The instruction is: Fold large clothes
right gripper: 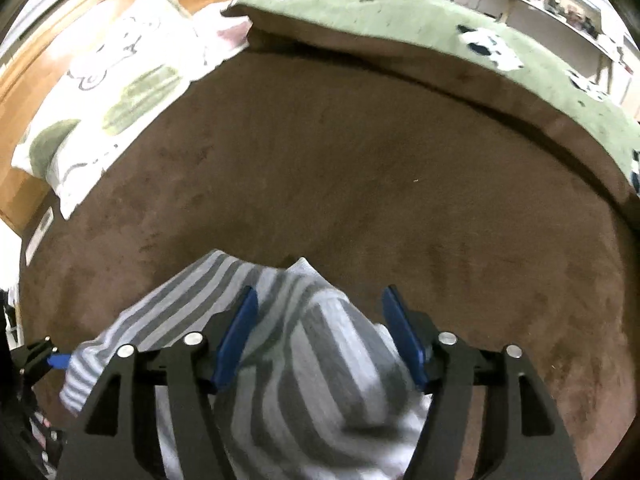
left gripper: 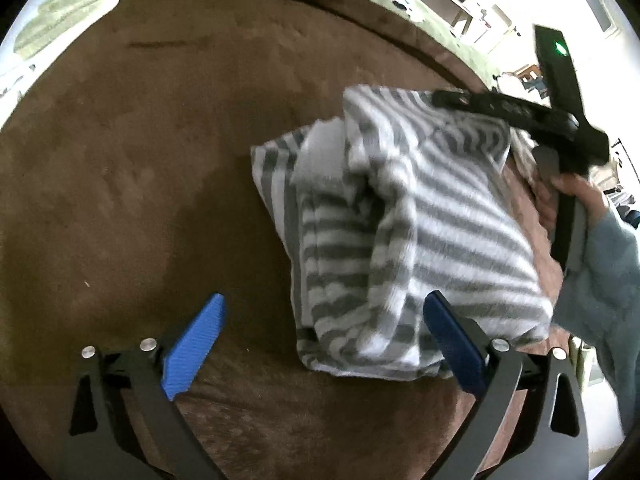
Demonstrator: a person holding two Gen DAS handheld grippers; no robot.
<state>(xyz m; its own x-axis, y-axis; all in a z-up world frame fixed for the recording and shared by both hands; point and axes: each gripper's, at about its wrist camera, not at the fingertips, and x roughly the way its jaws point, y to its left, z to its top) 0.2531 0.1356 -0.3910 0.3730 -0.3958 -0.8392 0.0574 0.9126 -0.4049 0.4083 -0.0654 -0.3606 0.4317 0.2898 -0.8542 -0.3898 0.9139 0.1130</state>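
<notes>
Brown bedspread (left gripper: 140,180). Folded striped garment (left gripper: 400,232) beside the wide-apart left gripper (left gripper: 324,344). Right gripper (right gripper: 318,336) spread over it, gripping nothing.

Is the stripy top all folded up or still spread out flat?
Folded up. The striped garment sits as a compact, layered bundle on the brown blanket.

brown bed (right gripper: 360,168) fills most of the frame; folded striped garment (right gripper: 304,360) sits bottom centre; green blanket (right gripper: 420,20) top right; pillow (right gripper: 120,80) upper left
</notes>
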